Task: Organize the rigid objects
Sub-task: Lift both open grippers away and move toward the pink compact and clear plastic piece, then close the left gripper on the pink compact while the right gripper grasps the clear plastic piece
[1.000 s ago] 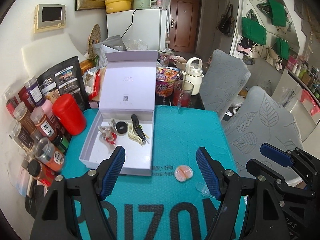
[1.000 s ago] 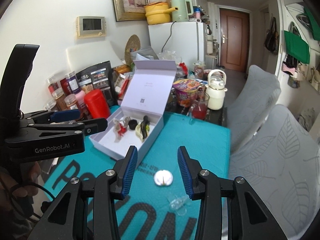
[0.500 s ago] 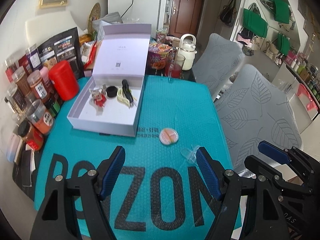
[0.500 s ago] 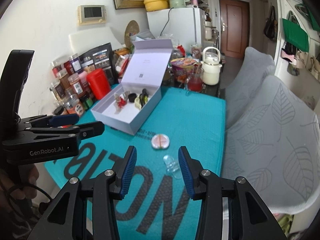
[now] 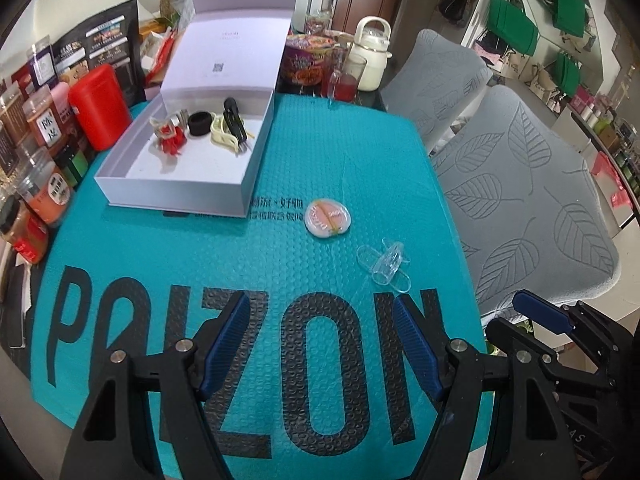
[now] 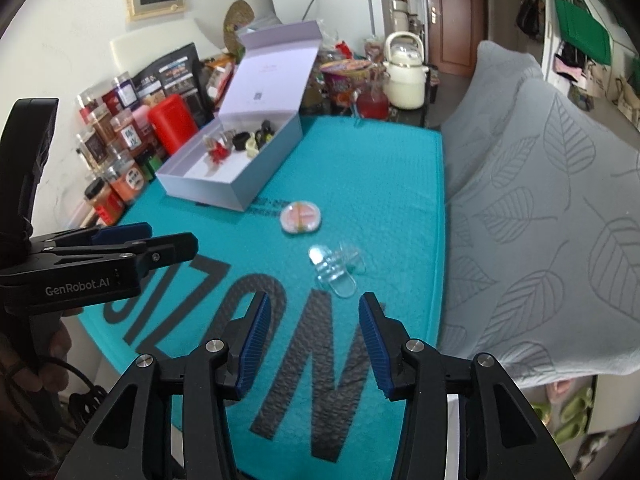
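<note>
Fingers of both the left gripper (image 5: 320,344) and right gripper (image 6: 312,340) stand apart and empty, pulled back from the box since a second ago. Mid-frame on the teal desk (image 5: 200,264) lie a clear clip (image 6: 334,268) and round badge (image 6: 301,217); the open box (image 5: 176,188), upper left, awaits them.

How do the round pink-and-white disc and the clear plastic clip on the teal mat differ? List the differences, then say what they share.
The round disc is opaque, pink and white; the clear clip is see-through. The disc is a plain circle; the clip is long and irregular, with lobes. The disc lies nearer the open white box; the clip lies nearer the right gripper. Both rest loose on the teal mat, outside the box, held by neither gripper.
</note>
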A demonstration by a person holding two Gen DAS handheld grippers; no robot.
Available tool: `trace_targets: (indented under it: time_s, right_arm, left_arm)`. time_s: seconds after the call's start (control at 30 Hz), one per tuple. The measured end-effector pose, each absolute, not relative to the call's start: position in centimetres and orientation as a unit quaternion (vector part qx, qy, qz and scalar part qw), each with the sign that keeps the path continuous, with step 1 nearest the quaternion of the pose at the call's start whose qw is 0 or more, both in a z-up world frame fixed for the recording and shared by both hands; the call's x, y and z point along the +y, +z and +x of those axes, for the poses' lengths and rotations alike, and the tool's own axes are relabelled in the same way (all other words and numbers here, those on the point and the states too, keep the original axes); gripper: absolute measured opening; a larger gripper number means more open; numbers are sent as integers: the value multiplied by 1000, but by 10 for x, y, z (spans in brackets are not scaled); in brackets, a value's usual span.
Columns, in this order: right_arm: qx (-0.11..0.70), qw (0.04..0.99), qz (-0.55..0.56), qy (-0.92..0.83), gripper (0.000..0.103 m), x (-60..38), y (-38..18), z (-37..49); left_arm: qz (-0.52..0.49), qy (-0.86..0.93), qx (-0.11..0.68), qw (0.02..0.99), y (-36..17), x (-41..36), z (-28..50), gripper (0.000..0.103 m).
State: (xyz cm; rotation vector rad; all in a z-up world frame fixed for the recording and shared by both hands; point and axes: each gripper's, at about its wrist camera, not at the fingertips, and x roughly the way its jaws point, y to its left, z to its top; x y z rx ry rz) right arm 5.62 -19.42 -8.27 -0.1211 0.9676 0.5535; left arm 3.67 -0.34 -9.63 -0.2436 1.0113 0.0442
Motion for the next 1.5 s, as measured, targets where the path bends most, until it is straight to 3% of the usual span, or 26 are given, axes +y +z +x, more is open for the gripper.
trace_targets:
  time_s: [0.43,0.83,1.43,1.5]
  right_arm:
    - [513,824,-47,234,59,-186,-142,96]
    - [526,814,-50,241,67,-166,-179,133]
    - [512,816,-86,255,69,-137,-204,172]
    - [510,818,-88,251,62,-138,-204,172]
  left_arm:
    - [-105,-3,529,842,-154,5,87,74]
    - [-81,-24,535,841,-175,8,133,74]
    - [-76,-72,543,833,-196,5,188,74]
    - [-80,-78,543,832,-196,4,190,74]
